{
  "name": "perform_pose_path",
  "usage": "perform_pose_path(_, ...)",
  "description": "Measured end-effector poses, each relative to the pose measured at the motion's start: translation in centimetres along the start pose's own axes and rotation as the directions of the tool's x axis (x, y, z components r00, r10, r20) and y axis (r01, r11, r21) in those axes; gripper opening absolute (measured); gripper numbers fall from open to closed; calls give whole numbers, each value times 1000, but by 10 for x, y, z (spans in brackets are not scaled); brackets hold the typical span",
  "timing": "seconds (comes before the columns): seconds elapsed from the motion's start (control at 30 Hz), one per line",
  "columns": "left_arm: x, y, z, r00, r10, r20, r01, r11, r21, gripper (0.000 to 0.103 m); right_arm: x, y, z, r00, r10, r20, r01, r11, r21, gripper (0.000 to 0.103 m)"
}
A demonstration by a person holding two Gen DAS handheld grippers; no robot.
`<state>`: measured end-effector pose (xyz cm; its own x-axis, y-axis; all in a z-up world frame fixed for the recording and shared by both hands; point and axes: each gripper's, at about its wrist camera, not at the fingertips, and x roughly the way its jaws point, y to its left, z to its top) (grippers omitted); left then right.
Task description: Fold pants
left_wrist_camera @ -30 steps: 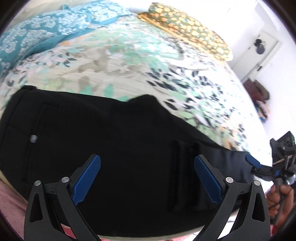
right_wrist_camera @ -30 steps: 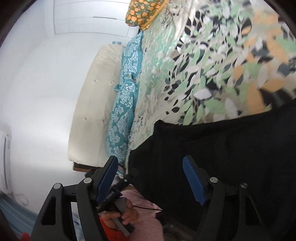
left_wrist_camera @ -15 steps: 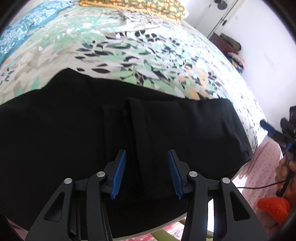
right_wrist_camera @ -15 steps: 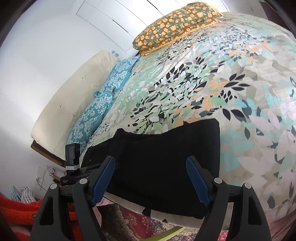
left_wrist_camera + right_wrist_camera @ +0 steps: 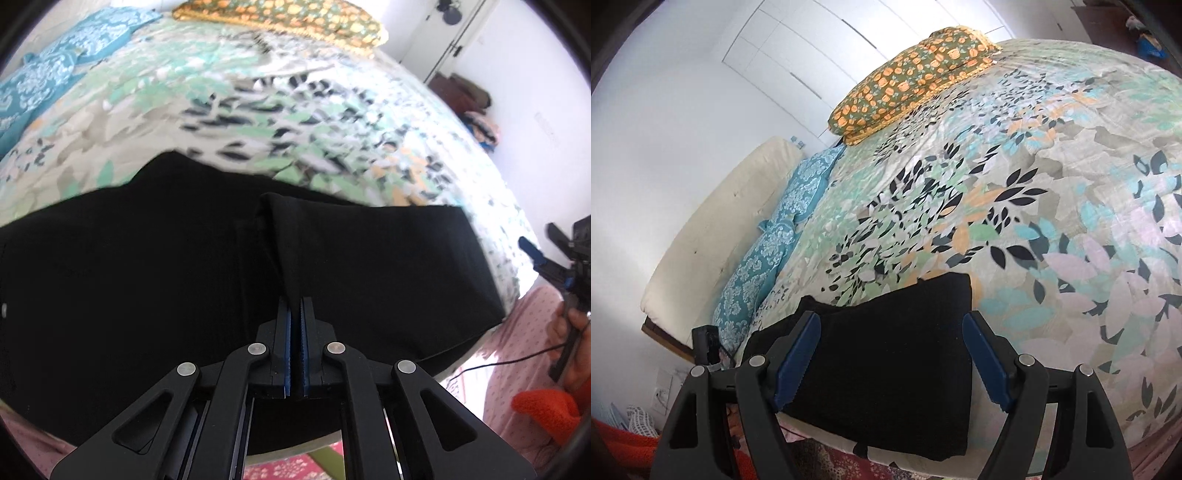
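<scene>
Left tongs [image 5: 294,314] are pressed together, pinching a raised ridge of the black pants [image 5: 147,280] near their middle fold. Right tongs [image 5: 890,354] are spread wide, held above the pants [image 5: 886,350] end near the bed edge, nothing gripped; contact with the cloth cannot be told. Pants are laid flat along the near edge of the bed, on a leaf-print bedspread [image 5: 1052,177]. Right tongs [image 5: 535,254] are seen in the left view off the pants' right end. An orange-patterned pillow [image 5: 916,77] and teal pillows [image 5: 775,240] are placed farther up the bed.
</scene>
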<state>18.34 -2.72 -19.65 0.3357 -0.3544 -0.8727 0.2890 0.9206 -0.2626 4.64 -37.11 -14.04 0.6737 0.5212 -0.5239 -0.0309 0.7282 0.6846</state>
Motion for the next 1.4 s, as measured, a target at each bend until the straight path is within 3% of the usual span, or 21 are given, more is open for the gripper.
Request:
perform_pose_path(0.07,11,1,-3,999,34,-42,-34,999,-2,3,25,0,-8,990,93,-107,-89,995,44,82)
perform_pose_path(0.1,15,1,-5,997,43,-58,-43,999,-2,3,42,-3,-15,978,103,-183,-89,992,85,85)
perform_pose_path(0.17,18,0,-5,996,53,-65,-54,999,-3,5,74,-18,-34,945,48,-324,1,989,149,85)
perform_pose_path(0.2,17,0,-5,996,53,-67,-53,999,-4,6,79,-23,-39,938,41,-344,16,987,159,85)
perform_pose_path(0.27,17,2,-5,997,44,-68,-46,999,-18,11,71,-19,-31,948,62,-311,-7,985,173,84)
perform_pose_path(0.37,6,17,-4,999,-6,-50,1,996,-88,17,51,-14,-7,968,170,-185,-123,963,240,84)
perform_pose_path(0.43,-2,23,-2,1000,8,-19,-10,993,-116,30,49,-13,11,970,199,-141,-158,952,261,85)
perform_pose_path(0.47,-7,28,0,1000,25,5,-25,992,-124,30,53,-13,18,970,205,-132,-164,950,265,85)
perform_pose_path(0.53,-14,35,3,999,40,35,-35,988,-150,30,71,-20,28,968,203,-150,-156,947,280,88)
perform_pose_path(0.67,-28,45,4,993,26,113,-3,981,-195,30,117,-58,16,961,90,-263,3,942,334,89)
perform_pose_path(0.77,-33,27,5,986,33,165,-8,988,-151,38,105,-53,17,972,99,-214,-20,939,342,87)
perform_pose_path(0.83,-31,14,4,983,32,179,-16,996,-89,51,92,-42,21,973,135,-189,-62,935,348,88)
perform_pose_path(0.93,-17,-5,11,989,21,148,-20,1000,-12,52,72,-20,15,954,222,-203,-138,923,360,89)
perform_pose_path(1.03,3,-11,9,997,39,70,-40,999,16,52,65,-11,-10,927,267,-263,-149,906,397,90)
perform_pose_path(1.13,24,-10,0,995,95,-18,-94,995,38,49,74,-32,-46,919,184,-349,-24,909,416,91)
perform_pose_path(1.17,24,-8,-4,994,106,-13,-106,993,49,50,77,-42,-55,918,187,-351,-14,897,442,88)
perform_pose_path(1.27,20,-10,-5,991,130,0,-130,989,64,50,69,-50,-52,933,228,-280,-54,854,517,85)
perform_pose_path(1.4,18,-1,-7,993,117,-11,-117,993,17,51,55,-31,-14,957,183,-226,-80,913,399,87)
